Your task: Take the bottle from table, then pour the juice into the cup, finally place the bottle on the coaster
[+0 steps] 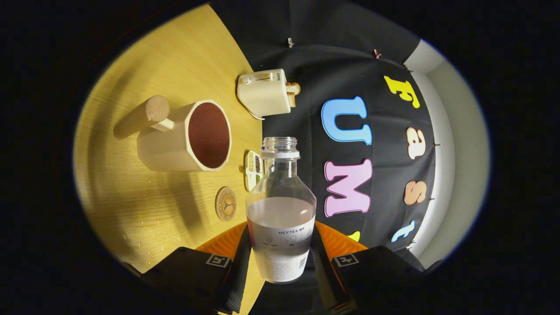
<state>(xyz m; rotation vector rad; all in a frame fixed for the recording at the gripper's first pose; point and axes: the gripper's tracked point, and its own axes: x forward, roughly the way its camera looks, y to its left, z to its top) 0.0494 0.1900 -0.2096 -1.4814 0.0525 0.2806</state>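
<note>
My gripper [282, 262] is shut on a clear, uncapped bottle [281, 210], one finger pressing each side of its labelled lower part. White juice fills the bottle's lower half and its open mouth points away from me. The whole view is rolled, so the wooden table [144, 218] stands on its side beside the bottle. A cream cup [175, 140] with a wooden handle and a dark inside stands on the table, its opening close to the bottle's mouth. No juice is leaving the bottle. A round wooden coaster [225, 203] lies on the table next to the bottle's shoulder.
A cream toaster [264, 92] with bread in its slot stands on the table beyond the cup. A small white tray [253, 168] with dark and green bits lies between the coaster and the cup. The table's edge runs just behind the bottle, against the booth's black cloth wall.
</note>
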